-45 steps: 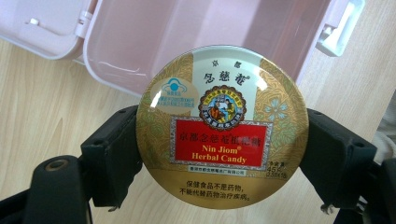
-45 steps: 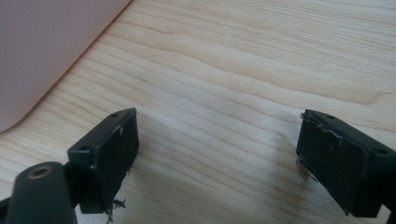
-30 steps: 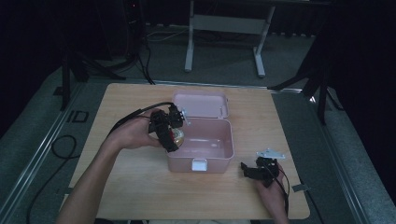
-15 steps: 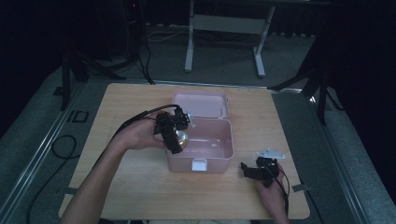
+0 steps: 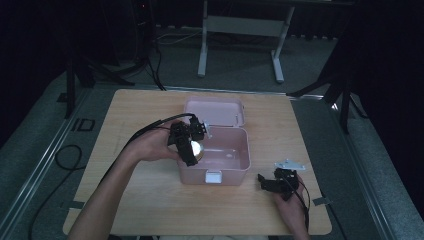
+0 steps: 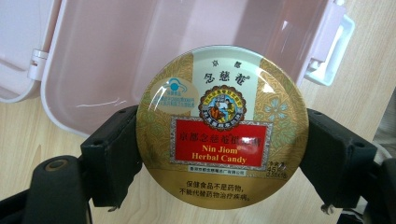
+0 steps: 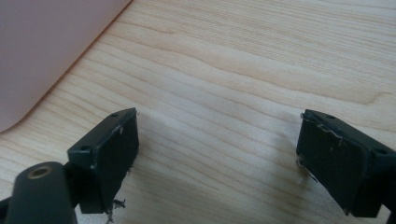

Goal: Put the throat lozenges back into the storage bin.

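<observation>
Two black jaws of the left gripper [image 6: 222,149] clamp a round gold candy tin [image 6: 222,127] by its rim, its printed lid reading "Nin Jiom Herbal Candy" facing the camera in the left gripper view. At the centre of the high view, the left hand [image 5: 150,146] holds that gripper [image 5: 192,150] and the tin [image 5: 196,148] over the left wall of an open pink box [image 5: 235,165], whose lid [image 5: 214,111] lies flat behind it on the wooden table [image 5: 130,200]. At lower right, the right hand [image 5: 291,207] rests the right gripper [image 5: 267,182] on the table, jaws spread wide and empty [image 7: 217,154], close to the box's corner. Compared with a second earlier, the tin sits slightly lower and nearer the box's interior; the right gripper is unchanged.
</observation>
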A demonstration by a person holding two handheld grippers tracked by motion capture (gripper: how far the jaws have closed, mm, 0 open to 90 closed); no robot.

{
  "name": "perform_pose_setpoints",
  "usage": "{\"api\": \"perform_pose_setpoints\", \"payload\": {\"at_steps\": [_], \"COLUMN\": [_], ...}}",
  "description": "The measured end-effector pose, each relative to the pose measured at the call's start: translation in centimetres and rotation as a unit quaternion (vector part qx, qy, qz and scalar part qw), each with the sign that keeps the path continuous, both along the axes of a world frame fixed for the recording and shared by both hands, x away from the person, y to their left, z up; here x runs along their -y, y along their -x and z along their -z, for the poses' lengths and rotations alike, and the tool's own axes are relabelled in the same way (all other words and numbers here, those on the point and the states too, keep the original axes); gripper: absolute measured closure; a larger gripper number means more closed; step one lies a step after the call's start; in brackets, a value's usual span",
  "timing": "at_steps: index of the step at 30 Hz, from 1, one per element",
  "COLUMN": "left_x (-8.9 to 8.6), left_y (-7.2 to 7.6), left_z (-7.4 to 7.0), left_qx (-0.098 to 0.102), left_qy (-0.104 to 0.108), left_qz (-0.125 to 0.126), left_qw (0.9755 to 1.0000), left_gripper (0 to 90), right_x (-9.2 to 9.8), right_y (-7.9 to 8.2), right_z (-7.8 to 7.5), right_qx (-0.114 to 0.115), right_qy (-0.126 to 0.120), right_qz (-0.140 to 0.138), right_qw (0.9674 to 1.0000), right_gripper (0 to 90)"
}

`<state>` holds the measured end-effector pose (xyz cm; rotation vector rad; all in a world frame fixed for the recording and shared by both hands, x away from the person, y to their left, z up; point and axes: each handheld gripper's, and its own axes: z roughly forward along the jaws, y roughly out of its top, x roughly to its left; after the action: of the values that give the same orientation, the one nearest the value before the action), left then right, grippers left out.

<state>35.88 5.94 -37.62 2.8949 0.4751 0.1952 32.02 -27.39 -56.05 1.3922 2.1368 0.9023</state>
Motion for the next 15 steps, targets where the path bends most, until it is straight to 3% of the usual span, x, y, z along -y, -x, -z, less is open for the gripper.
{"api": "perform_pose_setpoints", "payload": {"at_steps": [11,15], "left_x": [0.44,0.48], "left_y": [-0.13,-0.09], "left_z": [0.29,0.03], "left_qx": [-0.004,0.01], "left_qy": [0.003,0.011], "left_qz": [0.004,-0.001], "left_qw": [1.0,0.9999], "left_gripper": [20.2,14.9], "right_x": [0.0,0.0], "right_y": [0.0,0.0], "right_z": [0.0,0.0], "right_qx": [0.0,0.0], "right_qy": [0.0,0.0], "right_qz": [0.0,0.0], "right_qw": [1.0,1.0], "right_gripper": [12.8,12.8]}}
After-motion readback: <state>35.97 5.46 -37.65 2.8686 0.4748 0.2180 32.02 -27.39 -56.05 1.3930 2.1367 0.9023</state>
